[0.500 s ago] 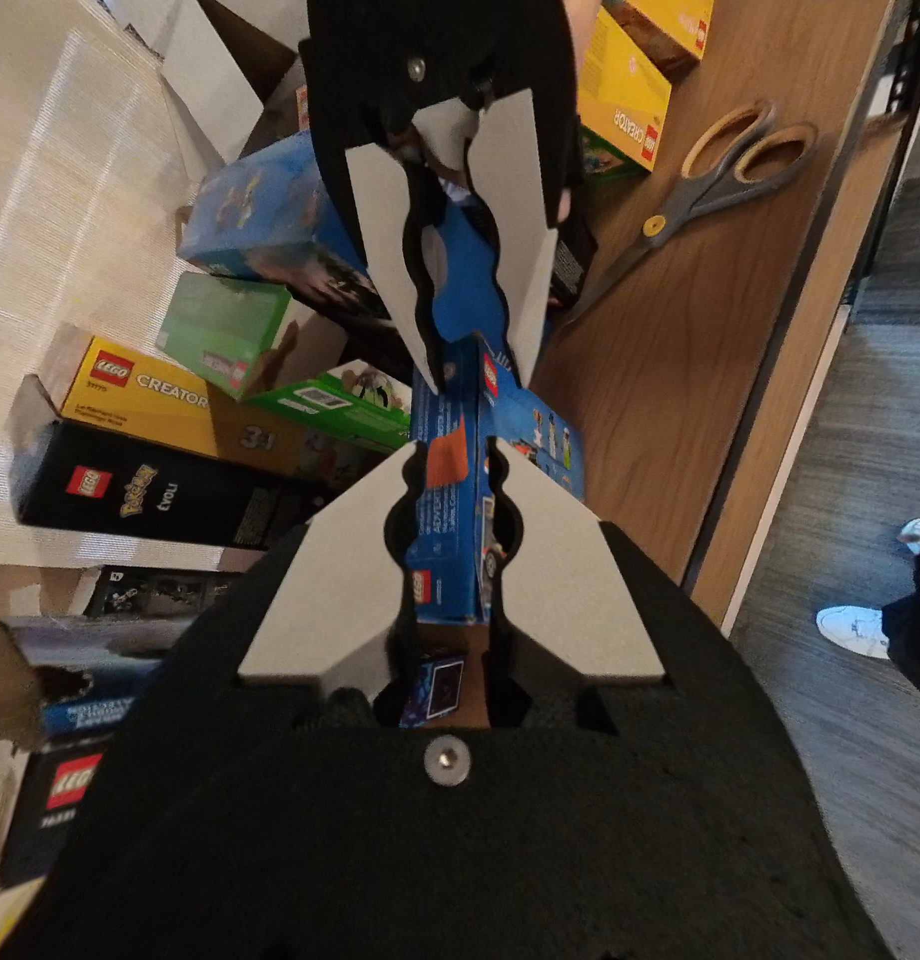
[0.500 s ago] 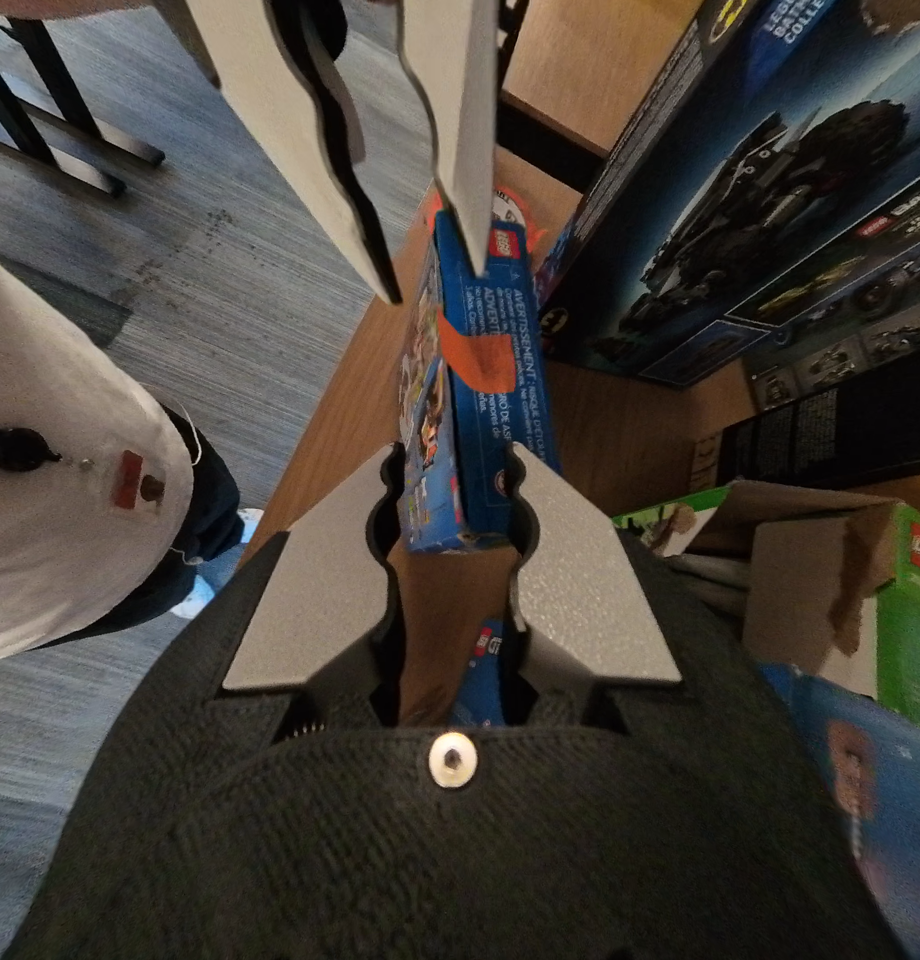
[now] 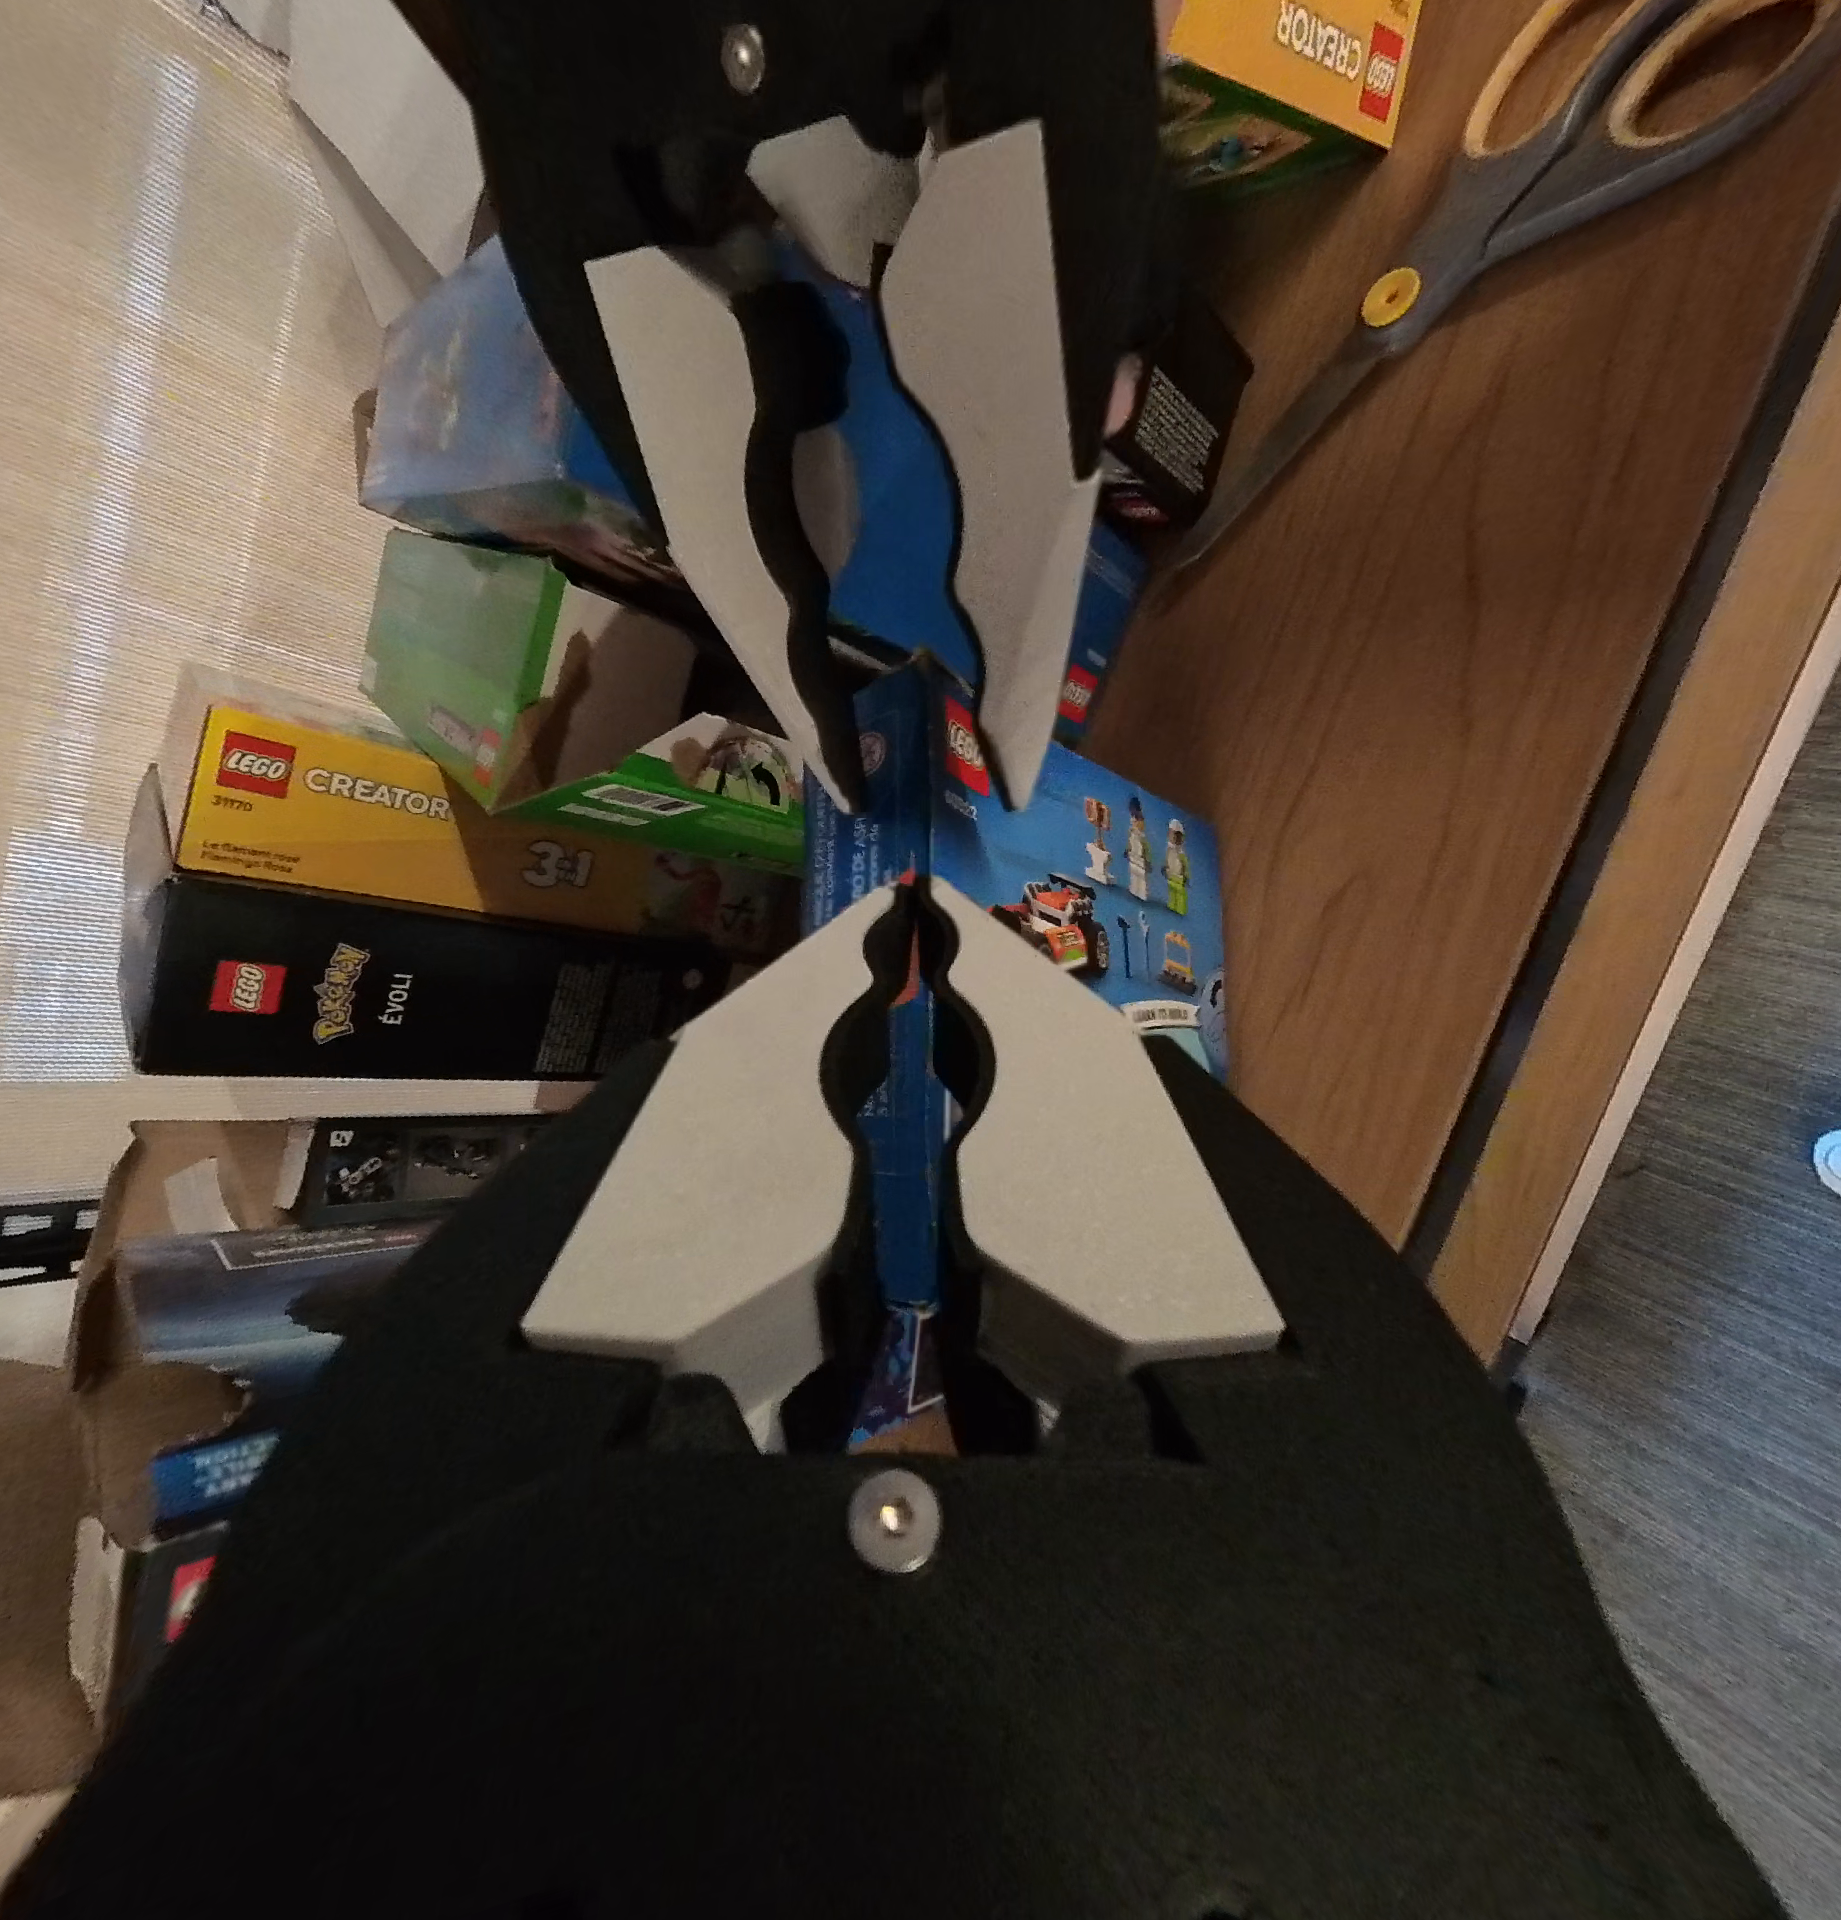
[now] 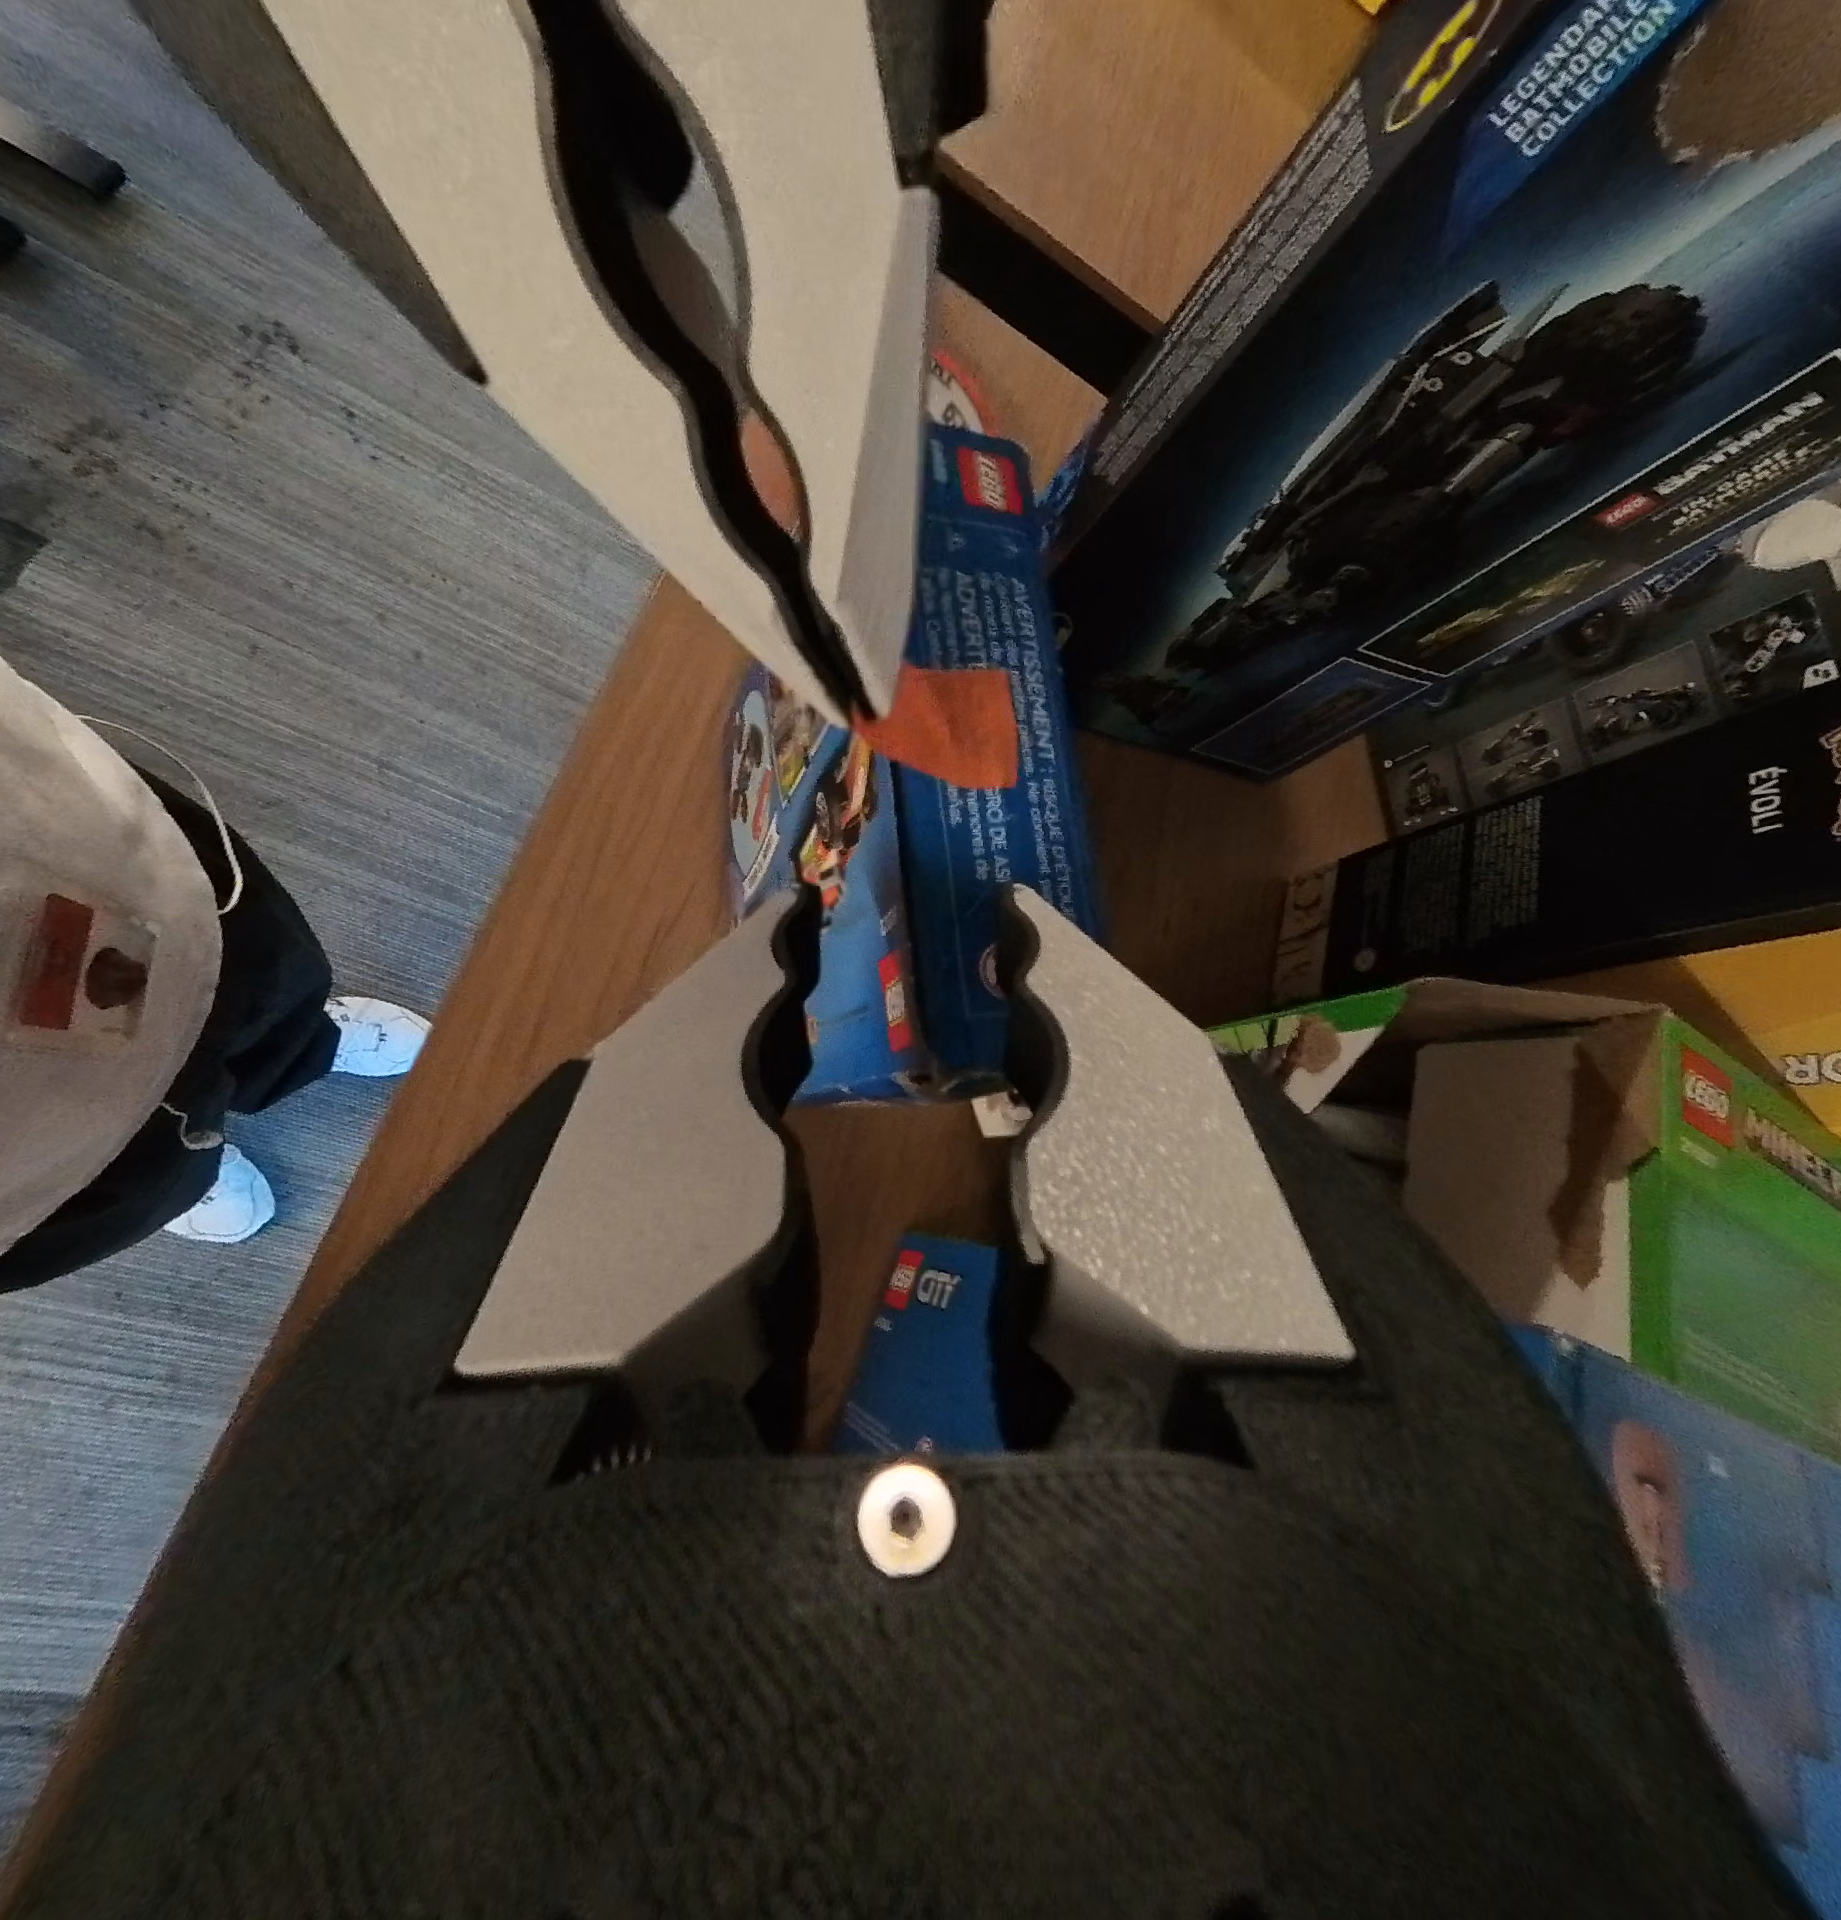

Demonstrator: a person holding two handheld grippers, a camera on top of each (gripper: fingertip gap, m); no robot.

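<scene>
A blue toy box [image 3: 1082,862] stands on its edge on the wooden table [image 3: 1415,727]. My left gripper [image 3: 911,894] is shut on the thin near end of the box, at a strip of orange tape [image 4: 947,727]. It also shows at the top of the right wrist view [image 4: 859,696]. My right gripper [image 4: 911,935] faces it from the other side, its fingers closed against both faces of the blue box [image 4: 983,831]. In the left wrist view the right gripper [image 3: 931,800] straddles the box's far end.
Grey scissors [image 3: 1518,208] lie at the far right of the table. Yellow [image 3: 376,821], black [image 3: 428,987] and green [image 3: 459,644] boxes are piled to the left. A large dark box [image 4: 1467,468] leans behind. The table edge [image 3: 1581,831] and a standing person [image 4: 64,935] are close.
My left gripper has closed from open around the box to pinched on its taped end. Both grippers have come closer together. The right gripper's hold looks the same.
</scene>
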